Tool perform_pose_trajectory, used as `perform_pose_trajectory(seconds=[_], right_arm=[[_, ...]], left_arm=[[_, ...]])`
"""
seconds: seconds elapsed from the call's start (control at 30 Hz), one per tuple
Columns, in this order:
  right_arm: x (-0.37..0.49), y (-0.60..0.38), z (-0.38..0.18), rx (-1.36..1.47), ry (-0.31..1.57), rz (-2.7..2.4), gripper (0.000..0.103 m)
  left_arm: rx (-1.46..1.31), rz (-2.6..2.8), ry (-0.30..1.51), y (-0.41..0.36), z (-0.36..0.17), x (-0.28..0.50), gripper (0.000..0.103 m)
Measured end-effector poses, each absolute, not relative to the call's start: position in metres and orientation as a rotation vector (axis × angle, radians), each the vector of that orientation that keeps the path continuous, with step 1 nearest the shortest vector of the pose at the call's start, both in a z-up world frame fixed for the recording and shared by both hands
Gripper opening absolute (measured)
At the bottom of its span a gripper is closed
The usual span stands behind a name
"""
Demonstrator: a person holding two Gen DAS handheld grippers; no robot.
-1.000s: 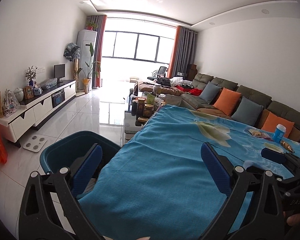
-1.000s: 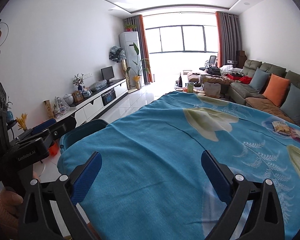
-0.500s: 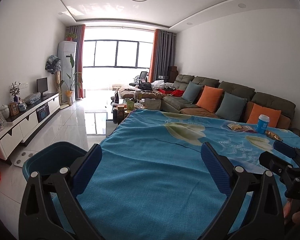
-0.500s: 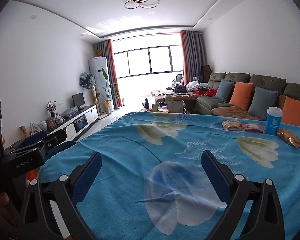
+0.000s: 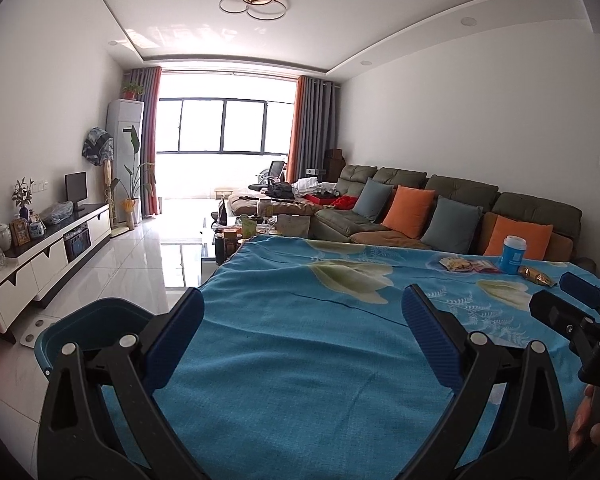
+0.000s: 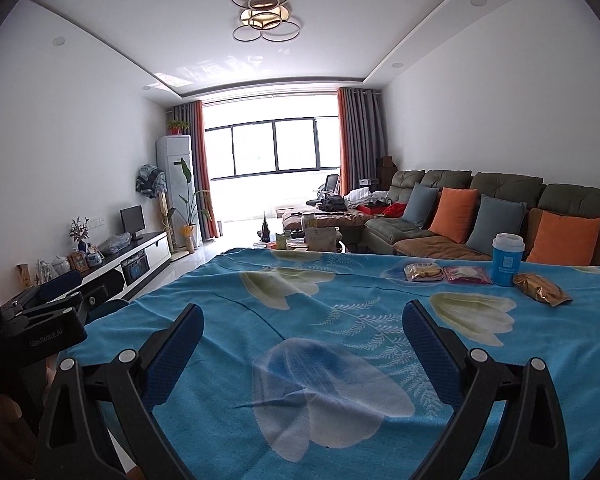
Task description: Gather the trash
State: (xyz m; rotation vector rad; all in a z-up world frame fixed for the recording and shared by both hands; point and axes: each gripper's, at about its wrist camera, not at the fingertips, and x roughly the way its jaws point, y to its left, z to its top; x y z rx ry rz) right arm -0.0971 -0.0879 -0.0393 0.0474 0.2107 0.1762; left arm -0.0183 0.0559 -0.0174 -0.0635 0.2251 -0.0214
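Now both our views have swung round to the right and levelled out, compared with a second ago, so the far right corner of the table (image 6: pixel 188 312) sits properly in front of us. In the earlier right wrist picture only one packet showed at the edge; now the whole cluster of trash is in view. There is a blue cup (image 6: pixel 507 260) standing upright, a gold snack bag (image 6: pixel 542 289) lying just beside it, a pink packet (image 6: pixel 466 274) touching a yellow biscuit packet (image 6: pixel 423 272), all on the blue flowered cloth (image 6: pixel 300 320) and well apart from us.

Our right gripper (image 6: pixel 303 344) has its fingers (image 6: pixel 428 348) spread wide and holds nothing; it hovers over the cloth, short of the trash. Our left gripper (image 5: pixel 302 326) is likewise wide open and empty, and in its view the teal bin (image 5: pixel 96 322) stands on the floor just beside the table's left edge, lower in the picture than before. The other gripper pokes in at the right edge of that view.

We judge this to mean the search is over and the reach begins: nothing is collected yet. The gold snack bag looks the nearest piece for the right gripper, while the bin is on the far side, so each piece will need carrying across the table
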Motion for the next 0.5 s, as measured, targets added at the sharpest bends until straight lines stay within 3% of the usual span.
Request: perform_pose_trajectory(seconds=[0.5], right_arm=[[-0.105,-0.096,-0.036,0.045,0.185,0.127,0.096]], left_arm=[[-0.021,-0.051,0.183,0.040,-0.008,-0.027,0.097]])
